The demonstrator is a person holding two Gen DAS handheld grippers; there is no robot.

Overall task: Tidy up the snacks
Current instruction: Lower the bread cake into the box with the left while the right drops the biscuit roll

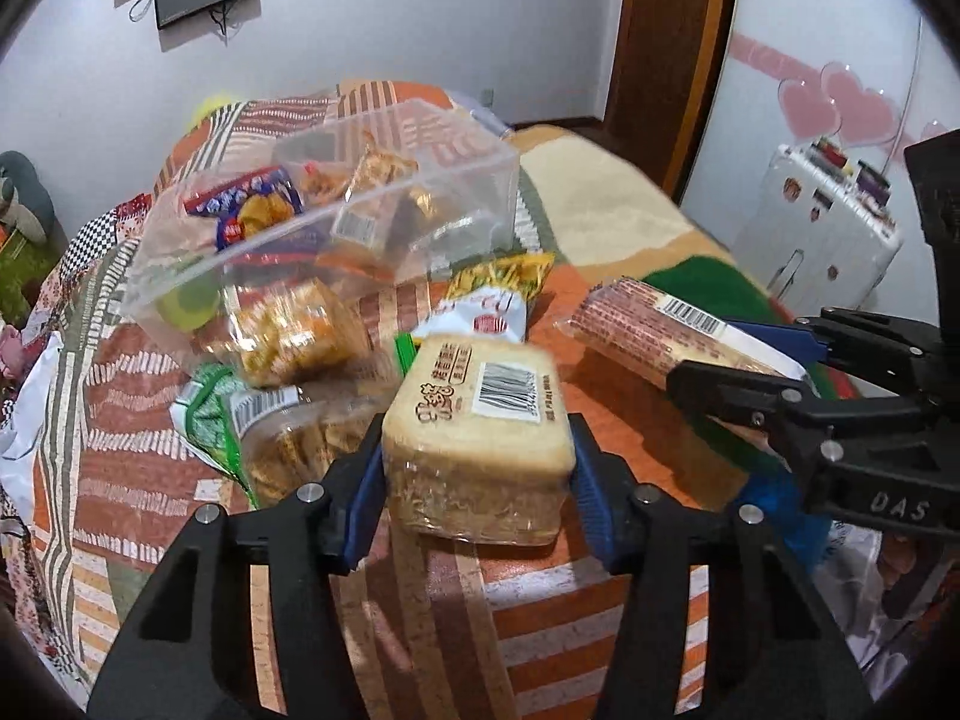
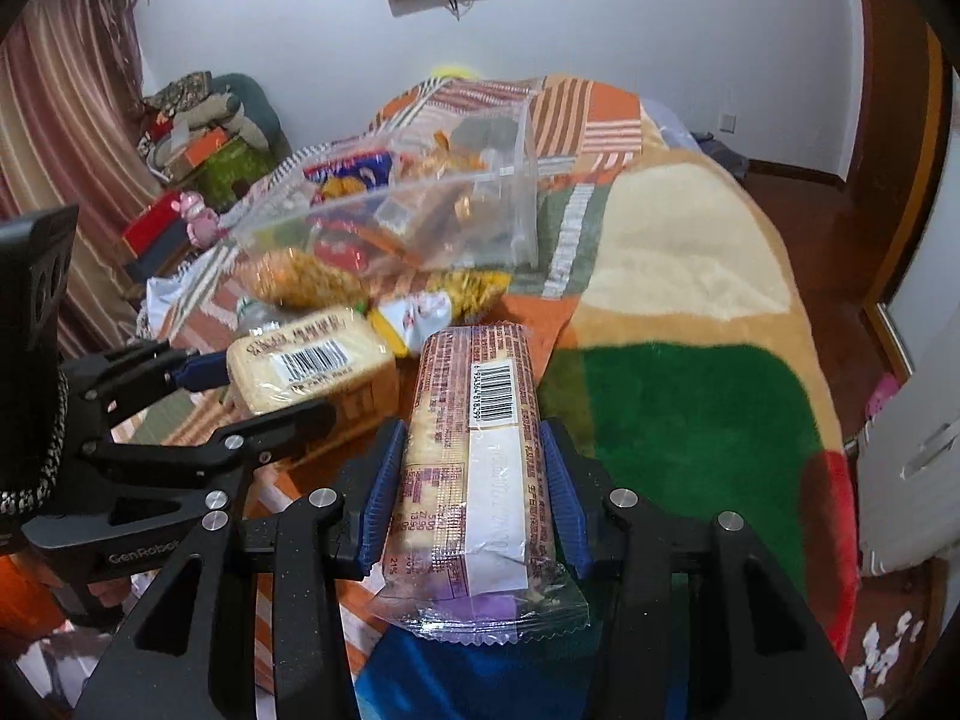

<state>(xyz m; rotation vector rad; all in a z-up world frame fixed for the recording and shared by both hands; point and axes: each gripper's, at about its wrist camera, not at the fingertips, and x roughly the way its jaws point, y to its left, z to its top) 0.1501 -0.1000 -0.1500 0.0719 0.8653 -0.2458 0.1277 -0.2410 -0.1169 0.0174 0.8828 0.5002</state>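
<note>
My left gripper (image 1: 477,468) is shut on a cream block-shaped snack pack (image 1: 480,420) with a barcode, held above the bed. My right gripper (image 2: 471,474) is shut on a long biscuit sleeve (image 2: 474,438) with a barcode and white strip. Each gripper shows in the other's view: the right one with the sleeve (image 1: 654,324) at right, the left one with the cream pack (image 2: 306,366) at left. A clear plastic box (image 1: 336,222) holding several snacks sits ahead on the bed; it also shows in the right wrist view (image 2: 420,210).
Loose snack bags lie before the box: an orange-yellow bag (image 1: 288,324), a green-white bag (image 1: 210,420), a white-yellow bag (image 1: 492,300). The patchwork bedspread (image 2: 660,276) covers the bed. A white suitcase (image 1: 822,222) stands right. Clutter (image 2: 198,144) sits by the curtain at left.
</note>
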